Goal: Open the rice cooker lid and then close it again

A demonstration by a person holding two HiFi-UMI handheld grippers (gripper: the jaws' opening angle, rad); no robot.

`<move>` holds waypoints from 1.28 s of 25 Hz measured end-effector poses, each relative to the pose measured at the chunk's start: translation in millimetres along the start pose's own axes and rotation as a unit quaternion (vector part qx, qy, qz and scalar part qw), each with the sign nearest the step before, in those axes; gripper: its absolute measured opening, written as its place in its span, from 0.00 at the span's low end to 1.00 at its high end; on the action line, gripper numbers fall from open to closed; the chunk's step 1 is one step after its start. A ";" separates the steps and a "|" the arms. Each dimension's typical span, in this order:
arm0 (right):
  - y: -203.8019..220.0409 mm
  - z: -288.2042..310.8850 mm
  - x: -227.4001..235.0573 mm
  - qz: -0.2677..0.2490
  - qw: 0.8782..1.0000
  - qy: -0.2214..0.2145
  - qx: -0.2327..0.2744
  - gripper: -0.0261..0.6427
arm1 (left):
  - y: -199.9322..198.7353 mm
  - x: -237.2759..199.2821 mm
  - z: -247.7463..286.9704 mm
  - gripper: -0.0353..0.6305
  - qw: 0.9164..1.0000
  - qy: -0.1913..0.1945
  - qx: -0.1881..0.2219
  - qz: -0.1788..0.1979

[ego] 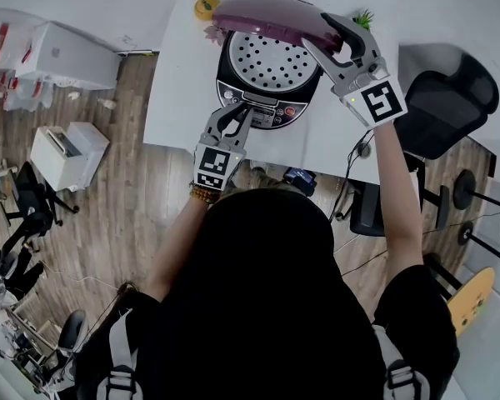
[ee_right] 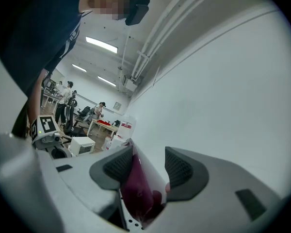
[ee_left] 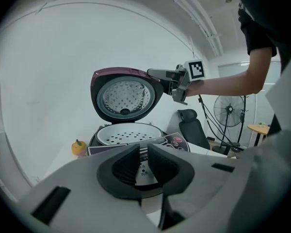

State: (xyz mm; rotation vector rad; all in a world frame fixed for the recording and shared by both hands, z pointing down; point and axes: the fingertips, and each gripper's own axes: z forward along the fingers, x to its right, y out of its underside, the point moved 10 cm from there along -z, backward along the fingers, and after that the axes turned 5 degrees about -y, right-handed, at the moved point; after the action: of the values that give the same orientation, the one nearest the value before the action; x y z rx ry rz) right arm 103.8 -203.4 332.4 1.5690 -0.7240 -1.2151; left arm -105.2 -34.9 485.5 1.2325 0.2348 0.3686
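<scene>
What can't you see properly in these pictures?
- Under the steamer tray: in the head view and the left gripper view, the tray covers the pot's inside.
- Print on the control panel: too small in the head view; the left gripper blocks most of it in its own view.
- Body of the rice cooker: the right gripper view shows only a strip of the lid.

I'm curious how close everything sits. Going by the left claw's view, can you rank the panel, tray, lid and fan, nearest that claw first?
1. Panel, just ahead of the left claw.
2. Tray, just beyond it.
3. Lid, raised at the back.
4. Fan, far off at right.
</scene>
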 end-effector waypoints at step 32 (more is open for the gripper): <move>39.4 -9.4 -53.7 0.023 0.985 -0.122 -0.116 0.35 | 2.3 -0.5 0.2 0.09 1.000 0.008 -0.007 0.011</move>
State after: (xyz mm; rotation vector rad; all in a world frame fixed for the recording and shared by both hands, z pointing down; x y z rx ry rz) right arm 99.7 -166.3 388.4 1.2191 -0.7407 -1.4184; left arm -105.9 -34.6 487.7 1.2198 0.2324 0.3999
